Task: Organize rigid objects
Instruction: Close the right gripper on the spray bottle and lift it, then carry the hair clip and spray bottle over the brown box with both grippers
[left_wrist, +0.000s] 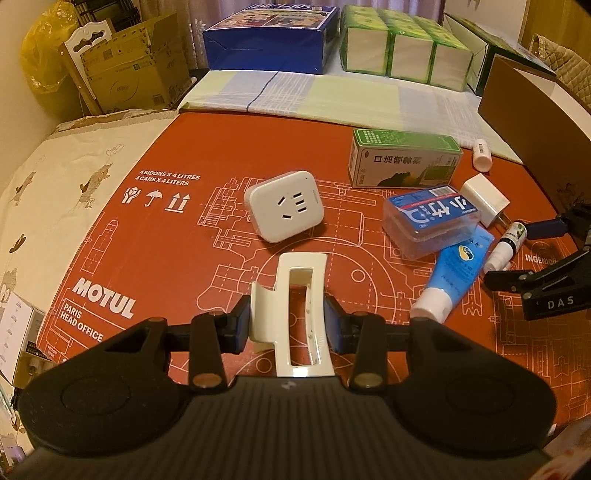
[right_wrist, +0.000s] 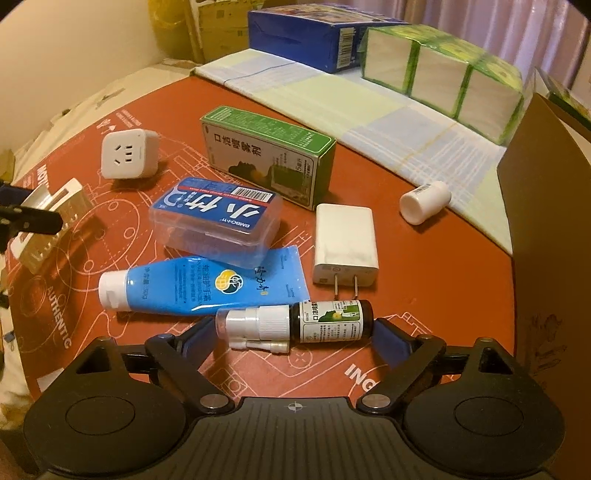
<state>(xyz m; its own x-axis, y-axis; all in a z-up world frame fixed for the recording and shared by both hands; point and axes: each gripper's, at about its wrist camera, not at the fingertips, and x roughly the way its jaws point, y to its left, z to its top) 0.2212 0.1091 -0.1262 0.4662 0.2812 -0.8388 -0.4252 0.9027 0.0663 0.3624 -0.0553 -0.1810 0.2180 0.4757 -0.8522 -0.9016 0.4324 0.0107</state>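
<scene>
Red cardboard sheet (right_wrist: 461, 258) carries the clutter; left gripper (left_wrist: 288, 325) clamped on cream hair claw clip (left_wrist: 299, 314) just above sheet, right gripper (right_wrist: 295, 338) fingers wide apart, straddling spray bottle (right_wrist: 295, 321) lying flat, not gripping.

Bare red printed cardboard sheet (left_wrist: 177, 236) lies open left of the white square socket adapter (left_wrist: 284, 205); right side crowded by clear plastic floss box (right_wrist: 216, 225), blue squeeze tube (right_wrist: 192, 288), white charger plug (right_wrist: 345, 243).
</scene>
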